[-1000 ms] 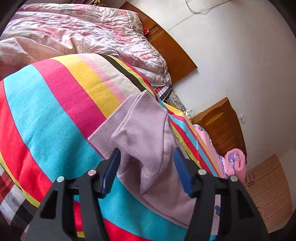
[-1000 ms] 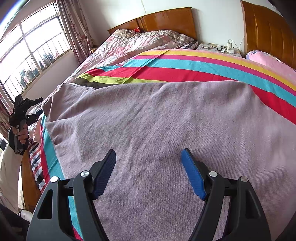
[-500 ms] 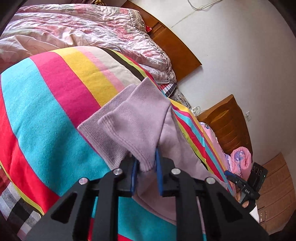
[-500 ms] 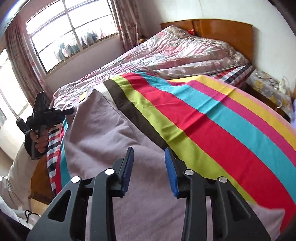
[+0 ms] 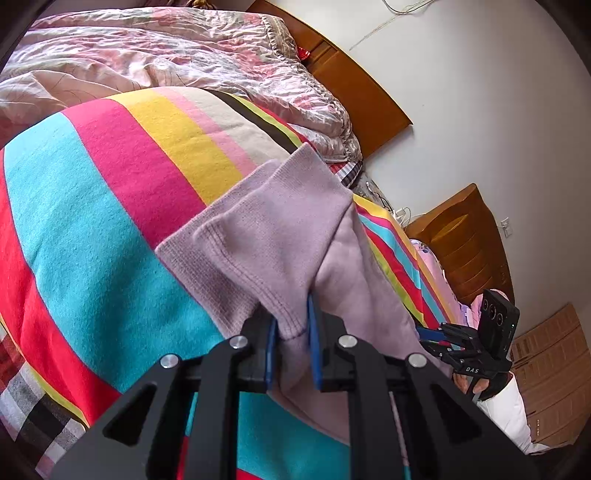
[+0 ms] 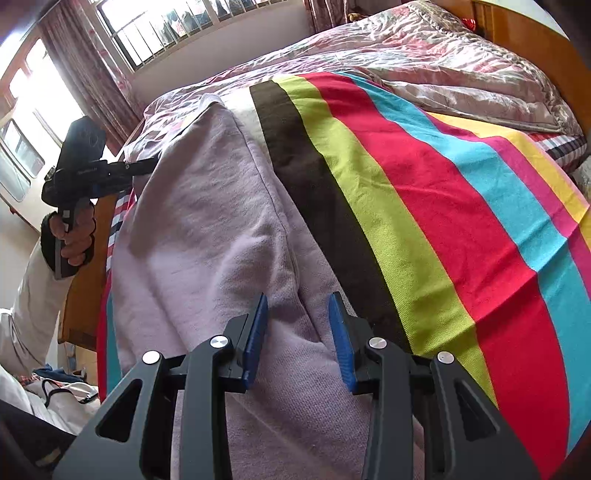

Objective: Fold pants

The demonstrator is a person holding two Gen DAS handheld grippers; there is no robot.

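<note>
Lilac knit pants [image 5: 280, 236] lie on a striped blanket [image 5: 92, 229] on the bed. My left gripper [image 5: 290, 325] is shut on the pants' hem and lifts that end, which folds over. In the right wrist view the pants [image 6: 207, 229] stretch away from me. My right gripper [image 6: 298, 314] has its jaws partly closed around a raised fold of the pants; I cannot tell whether the pads press it. The left gripper also shows in the right wrist view [image 6: 147, 164], and the right gripper in the left wrist view [image 5: 424, 334].
A pink quilt [image 5: 166, 55] is bunched at the bed's head by a wooden headboard [image 5: 354, 88]. A wooden nightstand [image 5: 465, 240] stands to the right. A window [image 6: 177, 26] and curtain are beyond the bed. Clothes lie on the floor [image 6: 55, 391].
My left gripper closed on the pants' hem and lifted it. My right gripper narrowed its jaws around a fold and swung towards the pants' side edge.
</note>
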